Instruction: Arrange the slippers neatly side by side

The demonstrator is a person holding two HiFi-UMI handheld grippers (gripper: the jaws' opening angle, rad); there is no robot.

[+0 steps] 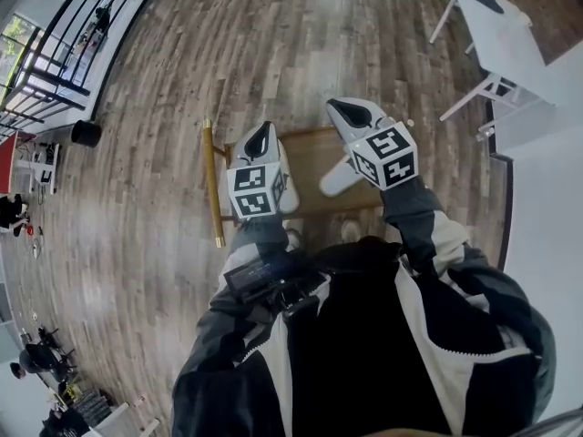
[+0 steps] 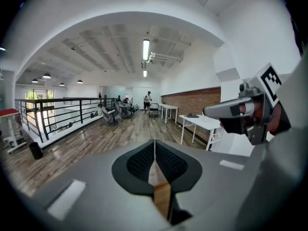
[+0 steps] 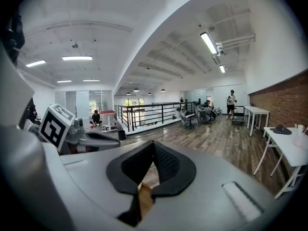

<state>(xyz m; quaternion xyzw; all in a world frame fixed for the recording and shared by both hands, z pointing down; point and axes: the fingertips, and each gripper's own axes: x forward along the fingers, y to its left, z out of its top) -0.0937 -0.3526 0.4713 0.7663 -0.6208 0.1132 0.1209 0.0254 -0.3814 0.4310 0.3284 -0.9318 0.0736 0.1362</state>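
The slippers are two pale shapes on a low wooden stand (image 1: 314, 148) directly in front of the person. One slipper (image 1: 335, 180) shows its rounded end from under the right gripper (image 1: 348, 112), toward the stand's right side. The other slipper (image 1: 289, 185) is only a white sliver beside the marker cube of the left gripper (image 1: 262, 135), nearer the stand's left edge, where a wooden rail (image 1: 211, 185) runs along it. A strip of bare wood lies between the two, so they are near each other but apart. The grippers hide most of both, so I cannot tell whether they lie parallel or with their ends level. Both grippers hover above them, pointing forward and slightly down. In its own view each has its jaws pressed together with nothing pinched, and only a thin line of wood shows through the seam. Neither slipper is being handled at this moment. In my judgement the pair is roughly in place on the stand but not proven neat. What may remain is to close the gap and square the ends, if the hidden parts turn out to be askew. Around the stand is plank floor (image 1: 273, 44), and a white table (image 1: 501, 25) stands well off to the far right.
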